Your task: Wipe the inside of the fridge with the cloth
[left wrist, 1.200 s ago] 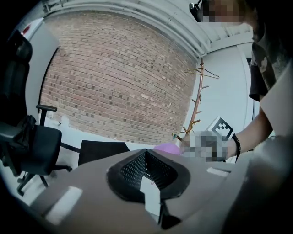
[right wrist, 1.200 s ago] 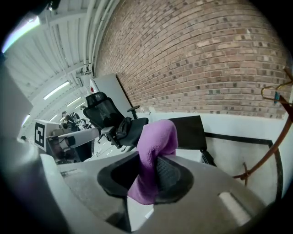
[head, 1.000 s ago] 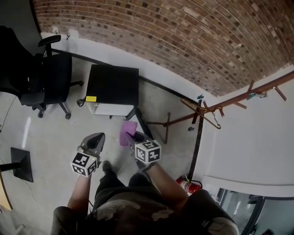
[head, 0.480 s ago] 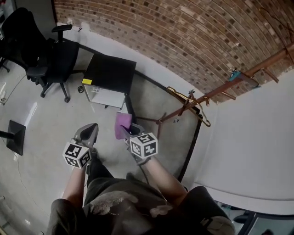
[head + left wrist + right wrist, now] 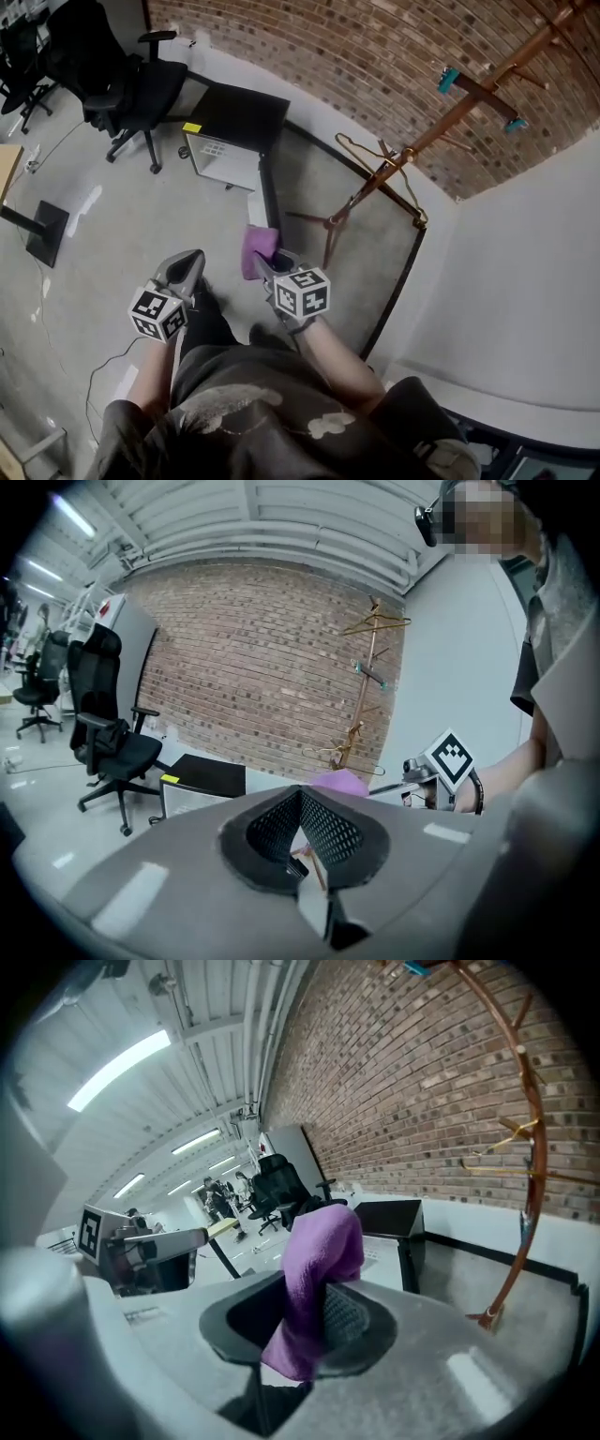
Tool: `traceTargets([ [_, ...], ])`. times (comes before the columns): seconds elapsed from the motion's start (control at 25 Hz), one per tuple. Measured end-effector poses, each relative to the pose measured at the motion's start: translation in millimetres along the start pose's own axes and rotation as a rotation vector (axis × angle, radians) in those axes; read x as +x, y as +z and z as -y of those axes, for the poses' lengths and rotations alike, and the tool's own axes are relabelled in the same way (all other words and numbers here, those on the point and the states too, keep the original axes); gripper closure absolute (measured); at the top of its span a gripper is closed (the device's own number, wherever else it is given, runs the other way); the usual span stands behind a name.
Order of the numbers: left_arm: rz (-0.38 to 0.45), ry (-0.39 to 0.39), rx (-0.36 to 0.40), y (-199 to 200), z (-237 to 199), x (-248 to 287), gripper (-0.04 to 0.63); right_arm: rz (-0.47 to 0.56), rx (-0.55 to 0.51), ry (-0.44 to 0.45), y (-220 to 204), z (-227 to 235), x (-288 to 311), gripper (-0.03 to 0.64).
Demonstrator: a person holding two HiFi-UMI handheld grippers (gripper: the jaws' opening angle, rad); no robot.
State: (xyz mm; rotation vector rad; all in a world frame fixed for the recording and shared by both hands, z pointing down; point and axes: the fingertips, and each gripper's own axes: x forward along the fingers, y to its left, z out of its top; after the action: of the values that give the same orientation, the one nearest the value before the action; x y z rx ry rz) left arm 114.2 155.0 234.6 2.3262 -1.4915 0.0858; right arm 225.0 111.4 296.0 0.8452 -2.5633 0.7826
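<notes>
Purple cloth [image 5: 323,1241] stands bunched between the jaws of the right gripper [image 5: 314,1290], which are closed on its middle. One fold rises above the pads and another hangs below them. In the head view the same cloth [image 5: 258,248] sticks out ahead of the right gripper [image 5: 268,268], held over the floor [image 5: 112,216] in front of the person's legs.

The left gripper [image 5: 190,263] is level with it and just to its left, apart from the cloth. In its own view the left gripper [image 5: 300,797] has its mesh pads drawn together at the tips, with nothing between them.

The fridge [image 5: 239,117], a low white box with a black top, stands at the far edge of the floor, against the foot of the brick wall [image 5: 375,56]. It is well apart from both grippers. A dark panel juts forward from its right front corner, seen edge-on, and looks like its door standing open. The right gripper view shows the fridge [image 5: 392,1215] beyond the cloth.

An office chair [image 5: 141,84] stands left of the fridge by the same wall. A wooden coat stand [image 5: 422,141] with a wire hanger [image 5: 380,155] rises at the floor's far right corner.
</notes>
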Motion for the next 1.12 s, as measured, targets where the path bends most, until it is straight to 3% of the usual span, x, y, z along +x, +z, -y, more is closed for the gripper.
traceTargets([
  [0.2,-0.030,0.035,-0.039,-22,21,-45,0.578,-0.055,0.044,-0.010,-47,-10,-29,0.538],
  [0.44,-0.020,0.043,-0.074,-37,34,-92,0.578,-0.061,0.031,-0.076,-72,-25,-64,0.538],
  [0.76,0.018,0.045,-0.114,-74,58,-187,0.578,-0.061,0.029,-0.072,-123,-107,-91,0.538],
  [0.96,0.012,0.051,-0.103,-90,73,-228,0.578,-0.046,0.048,-0.094,-146,-138,-111,0.541],
  [1.12,0.012,0.008,-0.071,-96,98,-241,0.578,-0.032,0.034,-0.118,-157,-151,-127,0.545],
])
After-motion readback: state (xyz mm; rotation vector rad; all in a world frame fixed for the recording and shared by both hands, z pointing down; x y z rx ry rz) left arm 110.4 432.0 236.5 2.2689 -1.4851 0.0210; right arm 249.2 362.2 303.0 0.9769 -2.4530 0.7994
